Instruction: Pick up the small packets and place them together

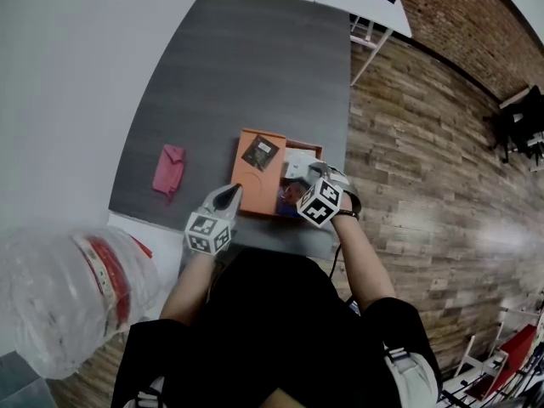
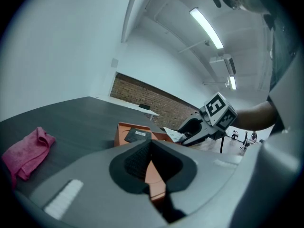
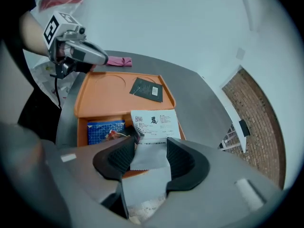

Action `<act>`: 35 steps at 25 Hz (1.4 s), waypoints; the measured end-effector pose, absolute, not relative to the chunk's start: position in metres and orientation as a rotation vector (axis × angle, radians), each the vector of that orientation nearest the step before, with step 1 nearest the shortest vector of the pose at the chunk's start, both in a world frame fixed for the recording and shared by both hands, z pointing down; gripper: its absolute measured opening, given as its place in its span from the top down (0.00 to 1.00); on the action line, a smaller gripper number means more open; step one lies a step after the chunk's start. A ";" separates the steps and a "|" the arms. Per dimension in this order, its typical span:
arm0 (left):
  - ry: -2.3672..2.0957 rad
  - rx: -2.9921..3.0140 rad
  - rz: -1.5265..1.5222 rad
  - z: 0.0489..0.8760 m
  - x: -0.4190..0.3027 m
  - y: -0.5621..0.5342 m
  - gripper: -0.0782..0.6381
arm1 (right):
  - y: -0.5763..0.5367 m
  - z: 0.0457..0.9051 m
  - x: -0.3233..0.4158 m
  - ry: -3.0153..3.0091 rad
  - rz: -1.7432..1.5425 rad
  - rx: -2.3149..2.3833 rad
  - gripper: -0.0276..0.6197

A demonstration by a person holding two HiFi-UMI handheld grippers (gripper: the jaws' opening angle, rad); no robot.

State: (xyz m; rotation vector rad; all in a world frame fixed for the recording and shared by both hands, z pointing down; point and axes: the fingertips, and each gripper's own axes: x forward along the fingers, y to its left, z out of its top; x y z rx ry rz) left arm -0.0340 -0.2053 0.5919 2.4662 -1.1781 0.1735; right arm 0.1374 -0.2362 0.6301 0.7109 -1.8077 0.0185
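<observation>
An orange tray (image 1: 246, 175) lies on the dark grey table (image 1: 246, 66), close to its near edge. A dark packet (image 3: 147, 90) rests on the tray's flat half. A blue patterned packet (image 3: 105, 129) sits in the sunken half. My right gripper (image 3: 148, 148) hovers over that half, shut on a white printed packet (image 3: 154, 125) whose far end sticks out past the pads. The left gripper view shows that white packet (image 2: 173, 133) lifted above the tray. My left gripper (image 1: 229, 195) is at the tray's near left corner, its jaws shut on the orange rim (image 2: 153, 167).
A pink cloth (image 1: 168, 169) lies on the table left of the tray. A clear plastic bag with red print (image 1: 76, 287) sits low at the left, off the table. A white table (image 1: 374, 7) stands beyond the far right corner, over wooden flooring.
</observation>
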 end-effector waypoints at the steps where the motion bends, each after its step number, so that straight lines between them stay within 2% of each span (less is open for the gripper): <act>1: -1.178 2.470 0.170 0.592 -0.034 -0.206 0.89 | -0.236 0.627 0.136 -1.825 0.027 0.716 0.62; 14: -1.201 2.467 0.027 0.556 -0.042 -0.206 0.89 | -0.230 0.604 0.076 -1.988 0.053 0.657 0.63; 35: -1.321 2.401 0.006 0.547 -0.075 -0.156 0.89 | -0.205 0.626 0.000 -2.044 0.040 0.414 0.63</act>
